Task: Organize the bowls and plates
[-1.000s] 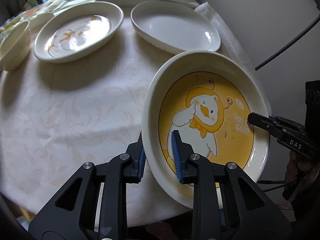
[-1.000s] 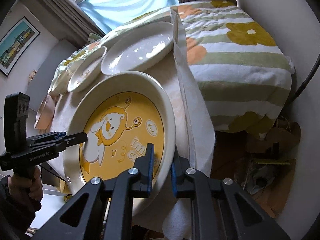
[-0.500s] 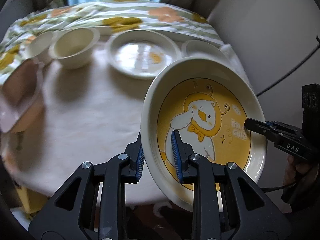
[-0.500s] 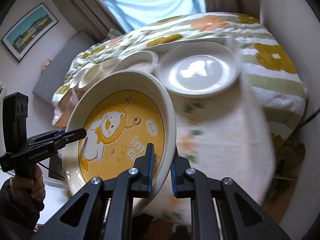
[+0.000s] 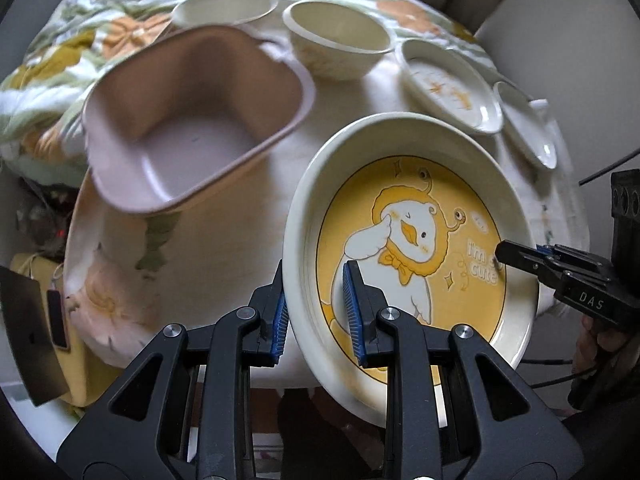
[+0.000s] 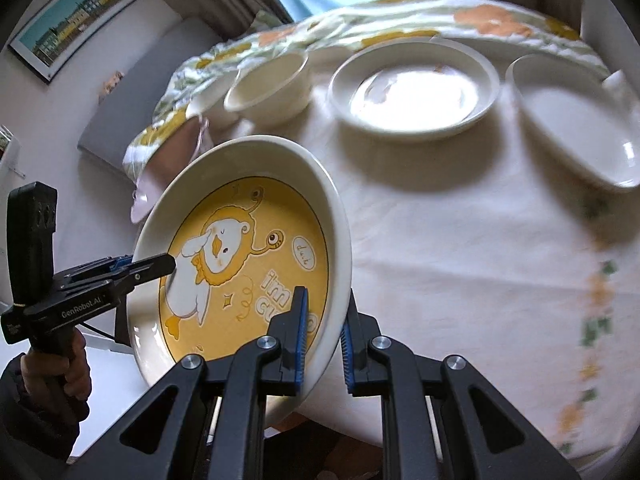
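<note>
- left wrist view: left gripper (image 5: 314, 312) and right gripper (image 6: 323, 336) pinch opposite rims of the duck plate (image 5: 408, 256).
- keep it level; lower together into the pink tub (image 5: 192, 124).

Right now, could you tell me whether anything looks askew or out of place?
The duck plate is tilted in the air, clamped at opposite rims by the left gripper and right gripper. The pink tub also sits tilted.
</note>
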`<state>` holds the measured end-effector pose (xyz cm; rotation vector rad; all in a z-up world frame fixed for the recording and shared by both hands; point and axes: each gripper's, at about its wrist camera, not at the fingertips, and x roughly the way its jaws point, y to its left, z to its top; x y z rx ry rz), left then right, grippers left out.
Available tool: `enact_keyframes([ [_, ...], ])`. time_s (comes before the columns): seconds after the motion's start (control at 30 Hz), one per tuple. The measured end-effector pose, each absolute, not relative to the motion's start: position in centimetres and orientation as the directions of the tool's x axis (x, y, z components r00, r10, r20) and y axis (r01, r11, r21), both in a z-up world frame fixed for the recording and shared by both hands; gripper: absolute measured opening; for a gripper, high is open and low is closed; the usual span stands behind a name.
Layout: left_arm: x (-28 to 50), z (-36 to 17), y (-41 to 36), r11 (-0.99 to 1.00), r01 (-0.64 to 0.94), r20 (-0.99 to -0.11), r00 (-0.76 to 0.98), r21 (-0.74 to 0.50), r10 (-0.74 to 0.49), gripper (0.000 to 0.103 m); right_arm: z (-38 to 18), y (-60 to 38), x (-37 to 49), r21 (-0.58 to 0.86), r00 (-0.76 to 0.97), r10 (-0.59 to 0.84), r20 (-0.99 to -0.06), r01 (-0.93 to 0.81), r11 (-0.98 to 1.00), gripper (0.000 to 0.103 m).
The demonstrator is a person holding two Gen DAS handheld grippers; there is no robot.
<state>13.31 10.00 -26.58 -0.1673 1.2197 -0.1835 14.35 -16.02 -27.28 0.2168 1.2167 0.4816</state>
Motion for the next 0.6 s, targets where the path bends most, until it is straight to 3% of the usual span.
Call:
enact_keyframes([
  [0.6, 15.2, -30.1, 11.9, 0.97, 0.069, -0.914, 0.324, -0.234, -0.244, 0.021, -29.3, -13.4, 15.3, 0.383, 0.312, 0.426, -0.849, -0.191, 0.904, 0.014],
])
